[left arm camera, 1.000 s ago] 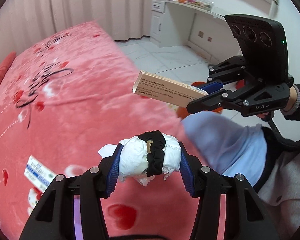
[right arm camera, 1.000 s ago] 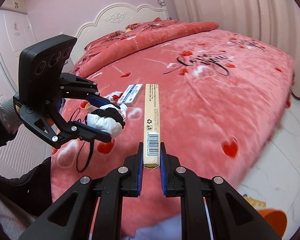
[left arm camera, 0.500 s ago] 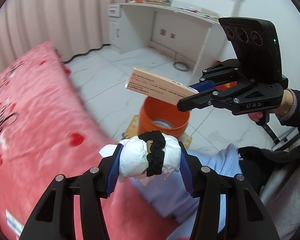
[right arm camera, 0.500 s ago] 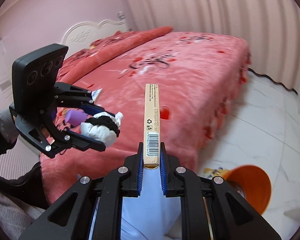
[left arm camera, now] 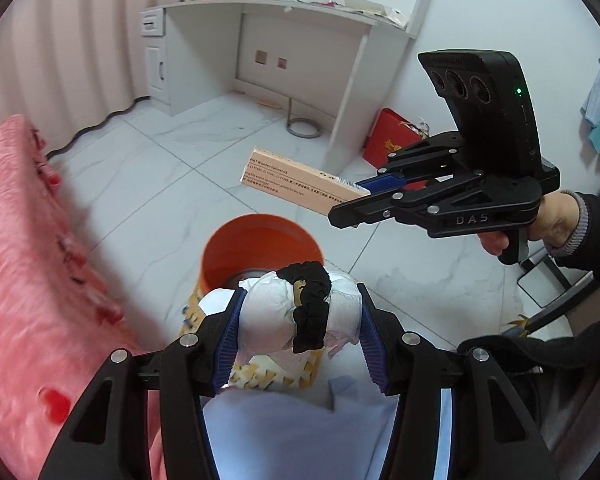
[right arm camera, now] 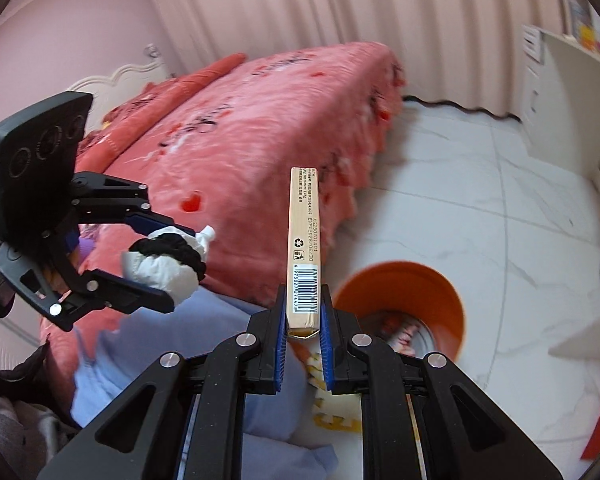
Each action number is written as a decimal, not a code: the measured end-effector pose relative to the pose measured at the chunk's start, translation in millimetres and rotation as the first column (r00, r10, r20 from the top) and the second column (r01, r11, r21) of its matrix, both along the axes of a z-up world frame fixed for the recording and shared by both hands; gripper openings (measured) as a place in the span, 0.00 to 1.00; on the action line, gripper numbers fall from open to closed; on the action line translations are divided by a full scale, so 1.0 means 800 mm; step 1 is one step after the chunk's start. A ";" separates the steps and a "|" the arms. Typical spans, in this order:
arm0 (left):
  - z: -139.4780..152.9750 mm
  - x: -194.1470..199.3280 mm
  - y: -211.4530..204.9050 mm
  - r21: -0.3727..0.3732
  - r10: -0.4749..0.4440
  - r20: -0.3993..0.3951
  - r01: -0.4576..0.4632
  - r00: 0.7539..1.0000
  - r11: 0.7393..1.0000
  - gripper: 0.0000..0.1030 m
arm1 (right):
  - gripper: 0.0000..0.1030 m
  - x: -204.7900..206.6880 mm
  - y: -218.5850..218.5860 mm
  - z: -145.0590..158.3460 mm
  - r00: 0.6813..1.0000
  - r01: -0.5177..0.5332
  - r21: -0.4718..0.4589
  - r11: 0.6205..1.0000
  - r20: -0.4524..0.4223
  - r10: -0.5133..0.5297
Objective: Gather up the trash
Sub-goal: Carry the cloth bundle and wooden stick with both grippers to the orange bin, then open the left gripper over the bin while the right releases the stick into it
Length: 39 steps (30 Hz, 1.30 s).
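The left gripper (left arm camera: 300,320) pinches a crumpled white tissue wad (left arm camera: 268,312) ringed by a black scrunchie (left arm camera: 312,304). The right gripper (right arm camera: 304,320) squeezes a long thin cardboard box (right arm camera: 303,248). Only the right view shows a can inside the round orange bin (right arm camera: 400,284) on the floor beside the pink bed (right arm camera: 260,128).

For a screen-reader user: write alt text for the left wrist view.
The left gripper clamps a wad of white tissue wrapped in a black scrunchie above an orange bin on a white tiled floor. To the right, the right gripper holds a slim tan box in mid-air; a pink bed edges the left.
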State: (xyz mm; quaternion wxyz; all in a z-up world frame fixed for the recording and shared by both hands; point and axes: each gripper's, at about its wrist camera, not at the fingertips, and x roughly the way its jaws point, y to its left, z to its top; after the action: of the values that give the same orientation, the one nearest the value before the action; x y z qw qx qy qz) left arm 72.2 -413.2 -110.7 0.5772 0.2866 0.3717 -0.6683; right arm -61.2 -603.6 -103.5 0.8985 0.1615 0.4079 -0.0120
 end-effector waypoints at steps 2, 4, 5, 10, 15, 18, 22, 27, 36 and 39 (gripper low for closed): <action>-0.009 -0.005 -0.018 0.008 -0.019 -0.001 0.019 1.000 1.000 0.53 | 0.14 -0.009 -0.019 -0.012 1.000 0.025 0.015 1.000 -0.014 -0.025; -0.018 -0.008 -0.033 0.021 -0.038 0.002 0.038 0.999 0.999 0.53 | 0.14 -0.014 -0.034 -0.023 0.999 0.042 0.023 0.999 -0.029 -0.042; -0.023 -0.009 -0.042 0.029 -0.042 -0.005 0.043 0.999 0.999 0.53 | 0.14 -0.017 -0.042 -0.030 0.998 0.053 0.029 0.998 -0.037 -0.052; -0.049 -0.008 -0.078 0.059 -0.044 -0.029 0.046 0.999 0.997 0.53 | 0.14 -0.015 -0.073 -0.063 0.993 0.096 0.060 0.994 -0.068 -0.092; -0.071 -0.004 -0.104 0.092 -0.033 -0.047 0.037 0.998 0.995 0.53 | 0.14 -0.008 -0.101 -0.096 0.988 0.133 0.098 0.986 -0.091 -0.124; -0.086 0.000 -0.115 0.119 -0.022 -0.052 0.029 0.998 0.993 0.54 | 0.14 -0.005 -0.110 -0.111 0.985 0.146 0.109 0.983 -0.107 -0.135; -0.100 0.008 -0.125 0.153 -0.001 -0.050 0.009 0.999 0.988 0.55 | 0.15 0.006 -0.116 -0.128 0.981 0.167 0.130 0.977 -0.120 -0.152; -0.111 0.013 -0.131 0.185 0.031 -0.038 -0.023 0.999 0.982 0.60 | 0.18 0.017 -0.125 -0.151 0.973 0.200 0.158 0.967 -0.152 -0.177; -0.116 0.012 -0.130 0.203 0.048 -0.010 -0.045 0.999 0.978 0.72 | 0.26 0.019 -0.117 -0.157 0.971 0.208 0.166 0.964 -0.155 -0.182; -0.112 0.013 -0.129 0.196 0.062 -0.032 -0.055 0.998 0.979 0.72 | 0.26 0.016 -0.114 -0.153 0.972 0.205 0.165 0.965 -0.152 -0.181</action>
State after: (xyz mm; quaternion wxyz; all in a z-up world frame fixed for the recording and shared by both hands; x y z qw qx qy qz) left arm 82.6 -516.2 -200.2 0.5586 0.3180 0.4544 -0.6167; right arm -48.6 -694.6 -225.8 0.8450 0.2799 0.4496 -0.0737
